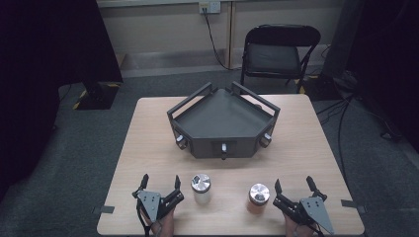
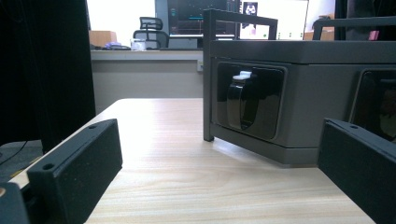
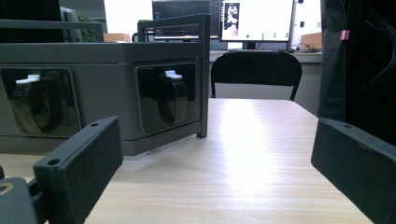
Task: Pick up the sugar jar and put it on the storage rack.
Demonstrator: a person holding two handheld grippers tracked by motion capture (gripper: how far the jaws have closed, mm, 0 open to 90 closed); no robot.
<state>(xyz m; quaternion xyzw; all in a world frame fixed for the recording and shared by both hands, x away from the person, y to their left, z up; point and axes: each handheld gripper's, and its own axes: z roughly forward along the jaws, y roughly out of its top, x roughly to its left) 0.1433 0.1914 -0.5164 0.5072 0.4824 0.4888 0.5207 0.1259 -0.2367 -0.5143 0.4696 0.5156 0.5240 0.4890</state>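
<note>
Jars, one clear point(image 1: 201, 188) and one orange point(image 1: 258, 197), stand upright near the table's point(image 1: 148, 143) front edge, each just inside a gripper (handy for either hand). Left gripper point(image 1: 160, 185) and right gripper point(image 1: 295, 186) rest with jaws spread, empty. Behind sits the grey tray point(image 1: 222, 118), probably their destination.

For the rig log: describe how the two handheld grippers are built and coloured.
Each of the left gripper and right gripper has two black jaws, flat rectangular blocks with small screw holes in the gripper views, and a grey three-cornered plate dotted with small holes on top. A dark cable trails below the left one. No sleeves are visible.
</note>
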